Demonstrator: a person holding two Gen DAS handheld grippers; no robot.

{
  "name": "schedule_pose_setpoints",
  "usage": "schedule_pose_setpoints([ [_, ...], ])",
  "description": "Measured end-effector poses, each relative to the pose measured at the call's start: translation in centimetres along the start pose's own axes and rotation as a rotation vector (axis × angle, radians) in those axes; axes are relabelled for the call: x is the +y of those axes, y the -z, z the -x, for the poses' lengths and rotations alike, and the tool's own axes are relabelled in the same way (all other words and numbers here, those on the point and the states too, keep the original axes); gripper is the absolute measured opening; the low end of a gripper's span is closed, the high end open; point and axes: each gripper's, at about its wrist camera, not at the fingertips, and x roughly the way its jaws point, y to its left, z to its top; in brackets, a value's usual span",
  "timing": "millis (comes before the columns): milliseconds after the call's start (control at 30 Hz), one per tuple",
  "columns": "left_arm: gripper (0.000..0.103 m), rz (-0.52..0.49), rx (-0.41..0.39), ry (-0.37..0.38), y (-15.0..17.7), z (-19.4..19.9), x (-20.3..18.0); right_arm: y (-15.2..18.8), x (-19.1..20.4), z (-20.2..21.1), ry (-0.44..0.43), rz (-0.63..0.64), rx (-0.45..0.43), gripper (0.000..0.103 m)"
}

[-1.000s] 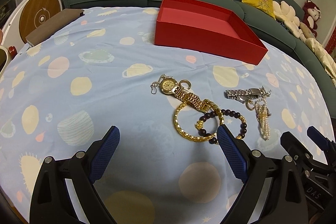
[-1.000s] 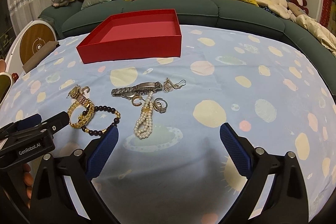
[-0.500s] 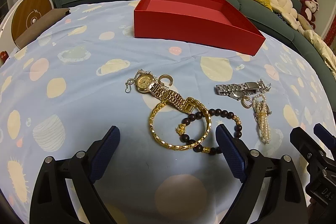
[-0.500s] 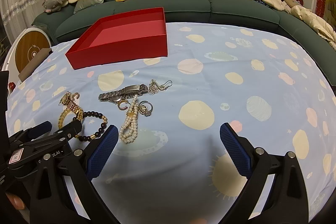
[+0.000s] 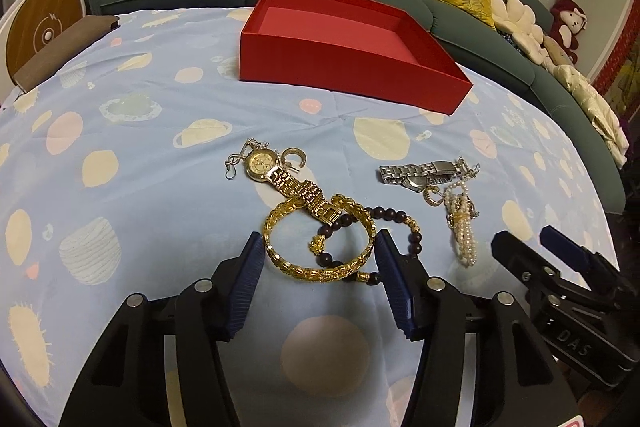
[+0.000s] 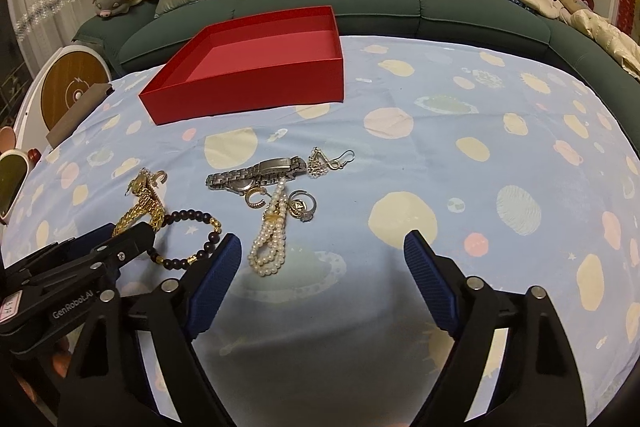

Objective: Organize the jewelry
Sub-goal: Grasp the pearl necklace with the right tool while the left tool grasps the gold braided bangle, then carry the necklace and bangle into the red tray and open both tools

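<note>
Left gripper has the gold bangle sitting flat right between its jaws, which are closing but not clearly pinching yet. It overlaps the gold watch and dark bead bracelet. Right gripper is closing on nothing, pearl strand just off its left finger. Red box is straight ahead across the desk.

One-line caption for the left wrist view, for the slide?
Left gripper closing around a gold bangle on the planet-print cloth, red box waiting behind.
</note>
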Motion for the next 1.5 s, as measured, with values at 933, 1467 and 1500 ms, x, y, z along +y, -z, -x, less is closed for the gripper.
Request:
schedule_pose_setpoints([
  [933, 0.054, 0.035, -0.067, 0.036, -0.2, 4.4, 3.0, -0.2, 2.7, -3.6, -0.034, 0.048, 0.057, 0.018],
  [1467, 0.054, 0.006, -0.094, 0.011, -2.3, 5.1, 1.2, -1.8, 1.8, 0.6, -0.106, 0.016, -0.024, 0.016],
  [1500, 0.054, -0.003, -0.097, 0.01, -3.0, 5.2, 0.9, -2.3, 1.7, 0.9, -0.11, 0.015, -0.029, 0.016],
])
